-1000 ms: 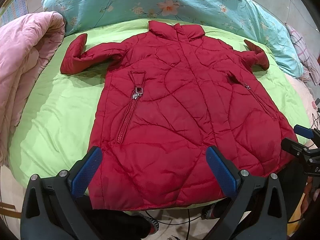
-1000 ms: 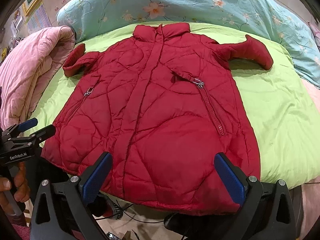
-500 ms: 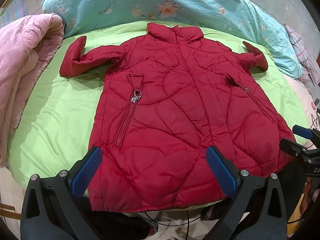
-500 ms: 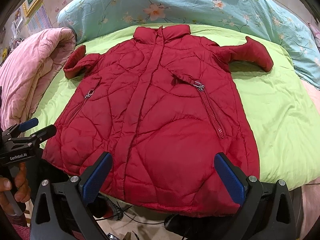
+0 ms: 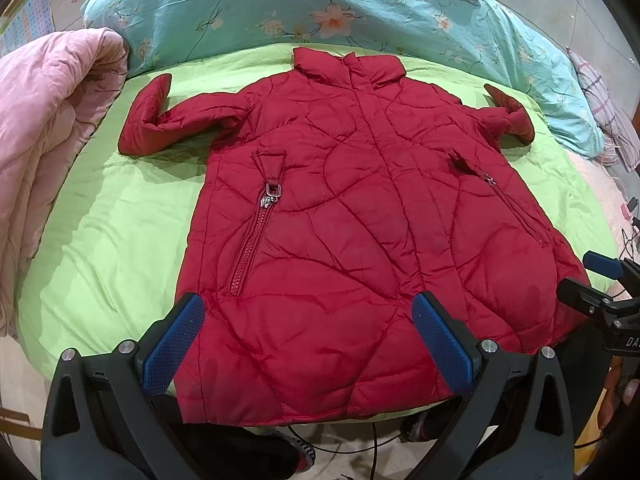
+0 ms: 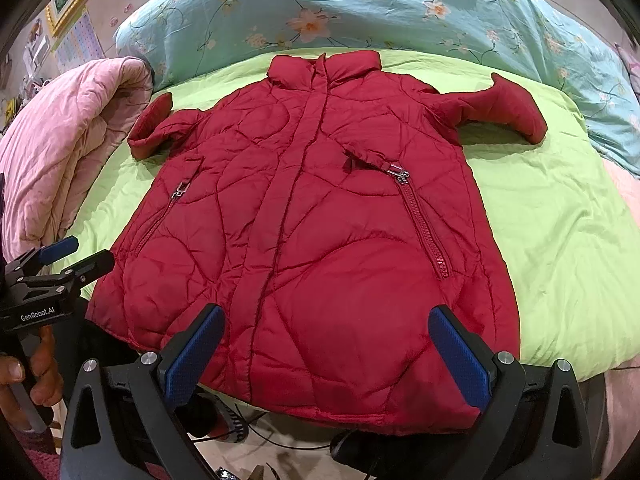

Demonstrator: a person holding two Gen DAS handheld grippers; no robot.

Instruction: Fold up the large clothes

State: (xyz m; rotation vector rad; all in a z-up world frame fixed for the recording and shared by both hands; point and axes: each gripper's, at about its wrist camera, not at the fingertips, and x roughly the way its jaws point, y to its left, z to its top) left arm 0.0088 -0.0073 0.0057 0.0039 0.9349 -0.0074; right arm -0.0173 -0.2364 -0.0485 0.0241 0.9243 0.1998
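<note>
Red quilted coat [image 5: 360, 240], laid flat and front-up on a green bedsheet [image 5: 104, 240], collar at the far end, hem at the near edge of the bed, both sleeves spread out with cuffs turned up. Left claw [image 5: 308, 340] and right claw [image 6: 328, 348], each with jaws spread wide and holding nothing, hover above the hem. Pink quilt [image 5: 44, 128] bunched at left; blue floral bedding [image 5: 360, 8] along the far side.

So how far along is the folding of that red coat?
Barely begun. Done: the red coat lies spread flat, front up, on the green sheet. In hand: the left gripper and right gripper hover open at its hem, gripping nothing. Left: both sleeves and the body are unfolded.
</note>
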